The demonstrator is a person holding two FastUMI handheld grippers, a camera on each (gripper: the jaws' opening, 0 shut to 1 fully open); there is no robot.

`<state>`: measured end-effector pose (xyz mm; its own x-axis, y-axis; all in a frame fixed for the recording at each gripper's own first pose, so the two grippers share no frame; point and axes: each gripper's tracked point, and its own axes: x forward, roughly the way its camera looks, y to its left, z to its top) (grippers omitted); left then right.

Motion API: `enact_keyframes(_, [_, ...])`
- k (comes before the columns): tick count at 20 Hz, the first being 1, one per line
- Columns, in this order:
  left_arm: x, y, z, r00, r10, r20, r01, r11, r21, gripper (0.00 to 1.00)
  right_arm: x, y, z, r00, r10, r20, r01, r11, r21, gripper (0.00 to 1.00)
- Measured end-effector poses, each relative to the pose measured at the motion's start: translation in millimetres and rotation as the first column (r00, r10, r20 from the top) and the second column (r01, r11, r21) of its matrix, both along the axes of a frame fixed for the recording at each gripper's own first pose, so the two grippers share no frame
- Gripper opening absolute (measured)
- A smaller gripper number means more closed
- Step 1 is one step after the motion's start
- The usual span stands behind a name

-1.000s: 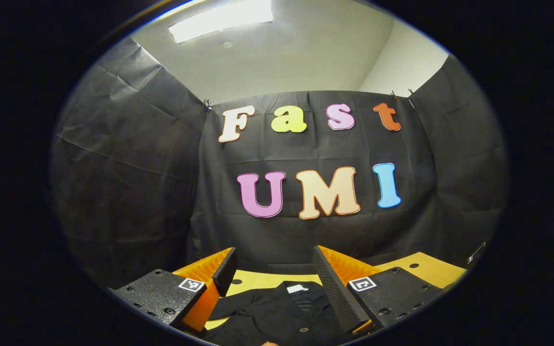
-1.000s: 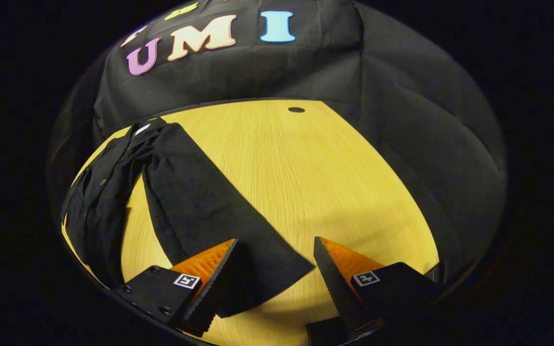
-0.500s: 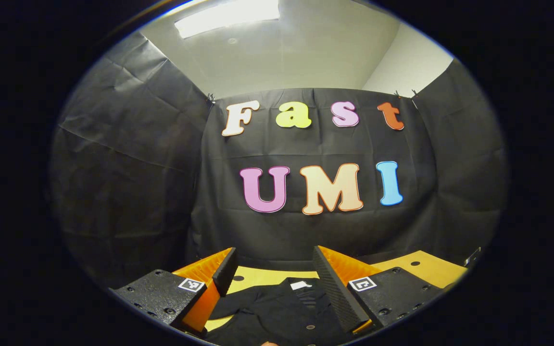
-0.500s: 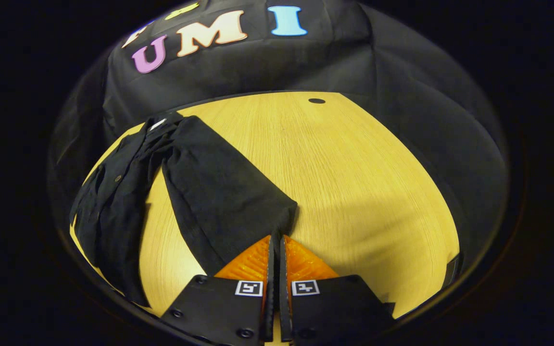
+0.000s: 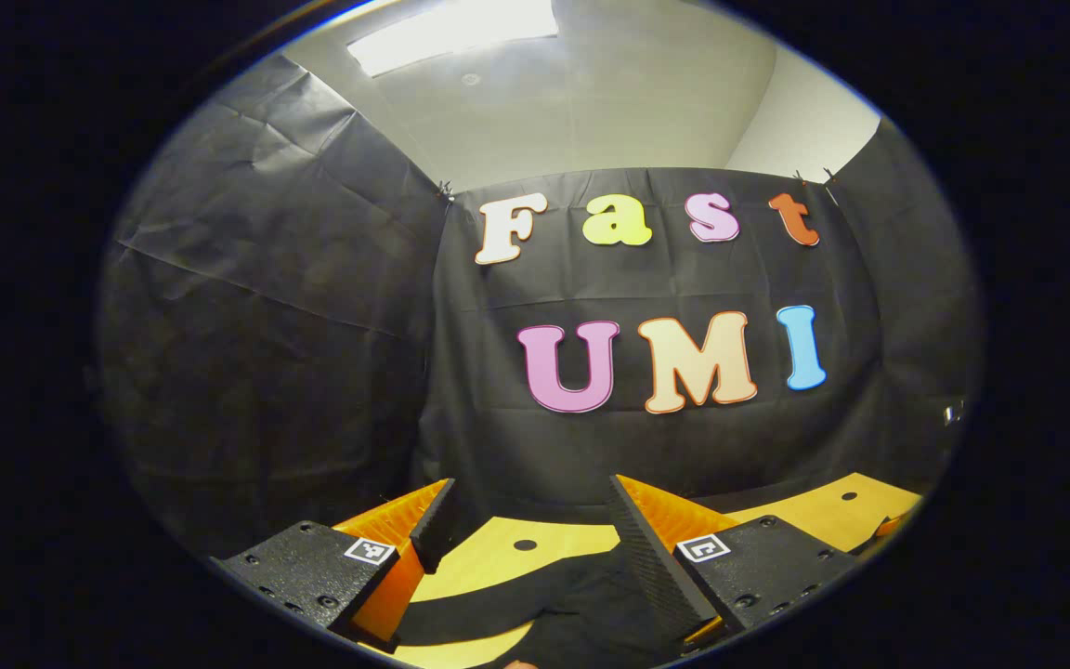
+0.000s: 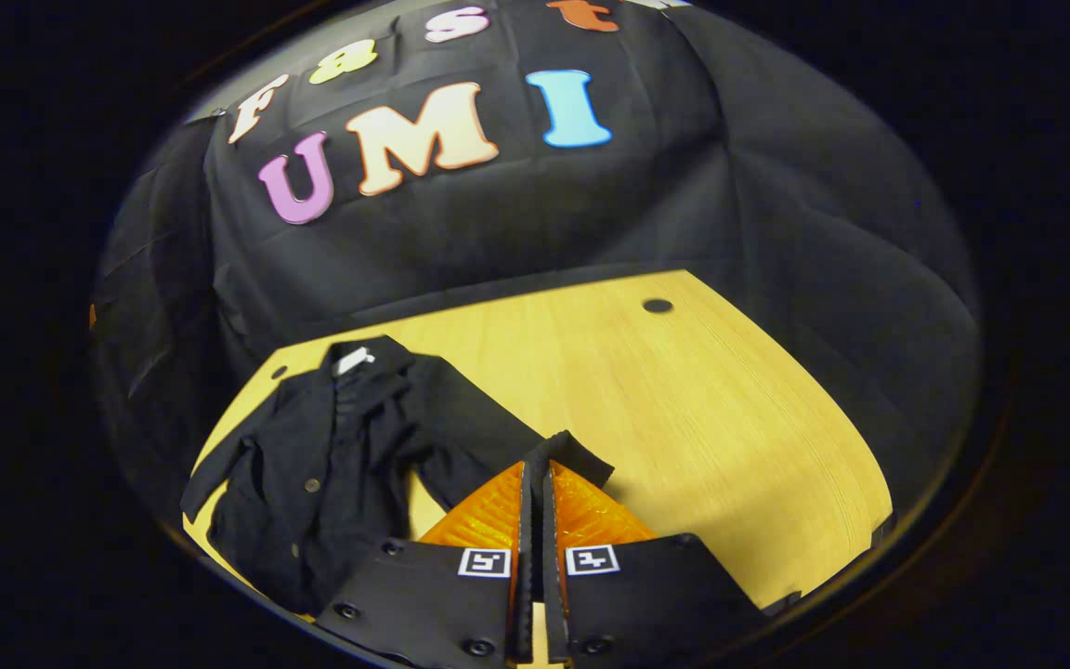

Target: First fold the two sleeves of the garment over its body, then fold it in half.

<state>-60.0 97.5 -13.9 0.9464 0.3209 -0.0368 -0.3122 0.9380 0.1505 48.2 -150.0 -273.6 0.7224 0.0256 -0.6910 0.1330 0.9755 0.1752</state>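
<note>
One black garment is lying on the left part of a light wooden table, its collar with a white tag pointing toward the booth's black cloth wall and its front, with two visible buttons, facing up. One sleeve is rising off the tabletop, its cuff pinched between the two fingers of the right gripper, which are pressing together on the cloth. The other sleeve is lying spread toward the table's left edge. Two dark round holes are showing in the tabletop, one just beside the collar and one well apart near the far right corner.

In the left gripper view, the left gripper is hovering above the table with its two fingers standing wide apart and gripping nothing. Beneath them one band of the garment's black cloth is stretching across the wood, with one table hole just beyond it. One ceiling light panel is glowing above the wall
</note>
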Motion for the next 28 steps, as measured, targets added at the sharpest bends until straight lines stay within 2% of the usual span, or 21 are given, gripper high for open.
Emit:
enact_keyframes(6, [-20,76,-4,0.997,0.078,-0.009,-0.078,0.997,-0.004,0.95,49,103,46,0.985,0.130,0.115,-0.127,0.991,-0.038,0.07])
enact_keyframes(10, [-34,126,-7,0.992,0.128,-0.008,-0.128,0.992,-0.005,0.94,74,169,61,0.968,0.203,0.146,-0.198,0.979,-0.046,0.07])
enact_keyframes(11, [-35,138,-8,0.990,0.139,-0.009,-0.139,0.990,-0.003,0.94,81,185,63,0.965,0.214,0.152,-0.209,0.977,-0.047,0.10])
enact_keyframes(12, [-38,150,-11,0.988,0.151,-0.010,-0.151,0.988,-0.003,0.94,88,201,65,0.961,0.227,0.158,-0.222,0.974,-0.047,0.07])
enact_keyframes(18, [-50,214,-33,0.978,0.203,-0.056,-0.204,0.979,-0.012,0.95,109,302,58,0.929,0.334,0.161,-0.326,0.943,-0.070,0.07])
enact_keyframes(21, [-53,235,-36,0.974,0.218,-0.068,-0.218,0.976,0.002,0.94,120,344,48,0.920,0.361,0.154,-0.354,0.933,-0.071,0.07])
enact_keyframes(25, [-61,258,-39,0.966,0.243,-0.085,-0.242,0.970,0.026,0.95,135,382,26,0.921,0.373,0.108,-0.366,0.927,-0.081,0.07])
enact_keyframes(28, [-74,274,-50,0.958,0.265,-0.110,-0.265,0.964,0.012,0.95,148,405,15,0.918,0.386,0.091,-0.380,0.922,-0.079,0.07])
